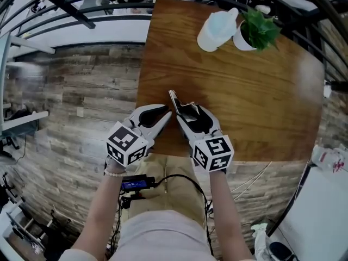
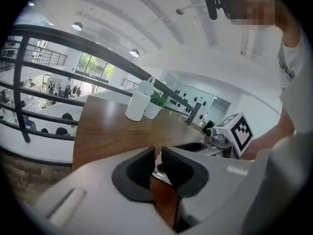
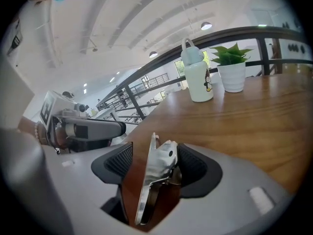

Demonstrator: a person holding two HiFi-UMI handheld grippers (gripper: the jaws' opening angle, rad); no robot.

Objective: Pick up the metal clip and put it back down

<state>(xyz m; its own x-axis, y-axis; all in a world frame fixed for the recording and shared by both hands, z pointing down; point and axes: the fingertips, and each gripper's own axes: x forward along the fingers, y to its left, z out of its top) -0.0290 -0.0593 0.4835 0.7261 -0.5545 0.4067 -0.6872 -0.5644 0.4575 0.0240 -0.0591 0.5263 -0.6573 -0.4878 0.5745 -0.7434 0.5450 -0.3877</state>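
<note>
Right gripper (image 1: 187,113) is seen with its jaws spread wide, and the metal clip (image 1: 175,101) stands between them on the wooden table (image 1: 244,91), near the edge closest to the person. In the right gripper view the clip (image 3: 159,170) leans toward the right-hand pad and may touch it, while a clear gap is left to the other pad, so no squeeze is judged to be applied. Left gripper (image 1: 163,116) is held with its jaws almost together, only a thin slit between them, and nothing is gripped.

The clip's long axis is laid nearly along the right gripper's own jaws, pointing away from the person and slightly to the left in the head view. The right gripper is therefore the nearer one. If it is to be drawn away, this is best done straight back along that axis, so the clip is not tipped.

The left gripper's tips are found just beside the clip on its left, so little room is left for sideways motion. A white bottle (image 1: 217,29) and a potted plant (image 1: 255,31) are placed well apart at the far edge, and no obstruction is made by them.
</note>
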